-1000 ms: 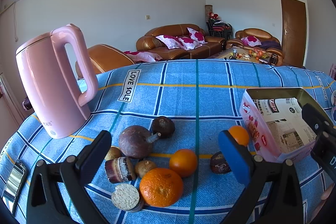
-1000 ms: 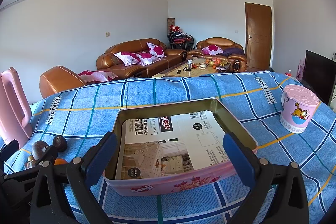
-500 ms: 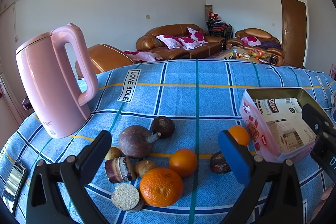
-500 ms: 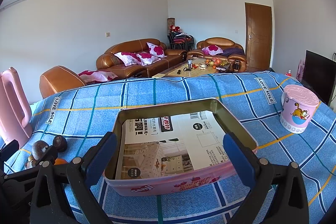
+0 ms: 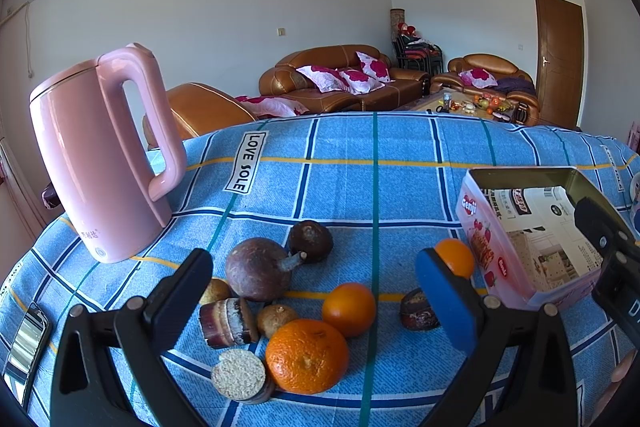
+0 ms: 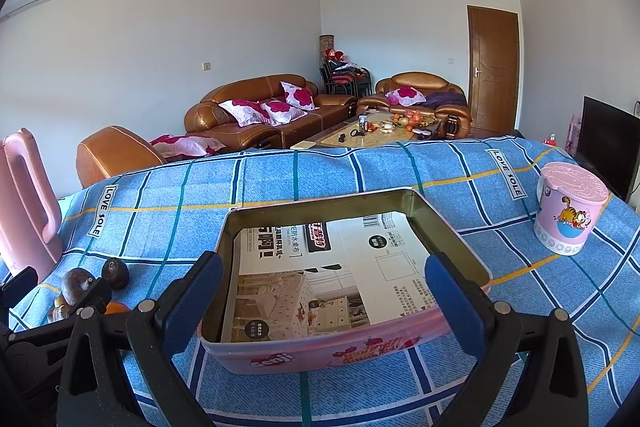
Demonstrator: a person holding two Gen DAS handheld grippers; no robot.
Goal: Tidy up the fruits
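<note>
On blue cloth: three oranges (image 5: 307, 355), one pink tin (image 6: 344, 347); left gripper (image 5: 314, 291) and right gripper (image 6: 324, 293) wide apart, empty.

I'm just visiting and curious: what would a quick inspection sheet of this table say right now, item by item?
Surface: table under a blue checked cloth.
Job's things: three oranges, the biggest nearest; dark round fruits, one large; cut sugarcane pieces; pink tin lined with printed paper, no fruit inside.
Clutter: pink kettle, pink cartoon tub, phone at the left edge.
Grippers: left gripper open above the fruit, empty; right gripper open at the tin, empty.
Cables: nothing seen.
Surroundings: living room, brown leather sofas, wooden door.
</note>
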